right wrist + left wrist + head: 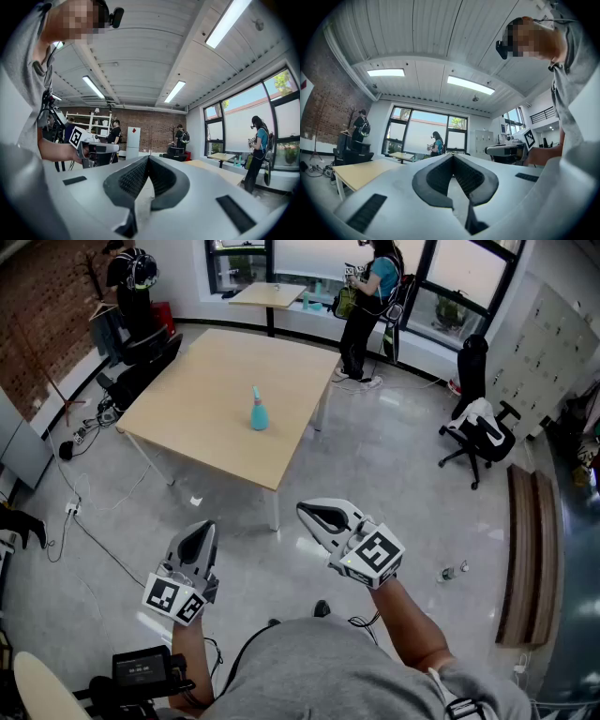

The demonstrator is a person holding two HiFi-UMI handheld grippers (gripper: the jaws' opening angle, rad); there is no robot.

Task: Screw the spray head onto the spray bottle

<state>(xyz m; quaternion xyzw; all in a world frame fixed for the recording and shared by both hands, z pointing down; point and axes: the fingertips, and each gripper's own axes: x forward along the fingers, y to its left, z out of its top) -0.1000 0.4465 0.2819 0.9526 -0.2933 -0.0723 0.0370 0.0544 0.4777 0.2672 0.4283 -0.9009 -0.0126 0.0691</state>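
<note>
A turquoise spray bottle (259,415) stands upright near the middle of a light wooden table (216,427), with a pale spray head (255,393) at its top. My left gripper (199,537) is low at the left, well short of the table, shut and empty. My right gripper (317,516) is at the lower middle, also shut with nothing between its fingers, and points toward the table's near edge. In the left gripper view the left gripper (452,156) has its jaws closed tip to tip; the right gripper (148,158) looks the same in its own view.
Grey floor lies between me and the table. A black office chair (480,432) stands at the right, a wooden bench (527,549) further right. A person (368,306) stands beyond the table by a small table (267,294); another person (131,287) is at the far left. Cables (84,521) trail on the floor.
</note>
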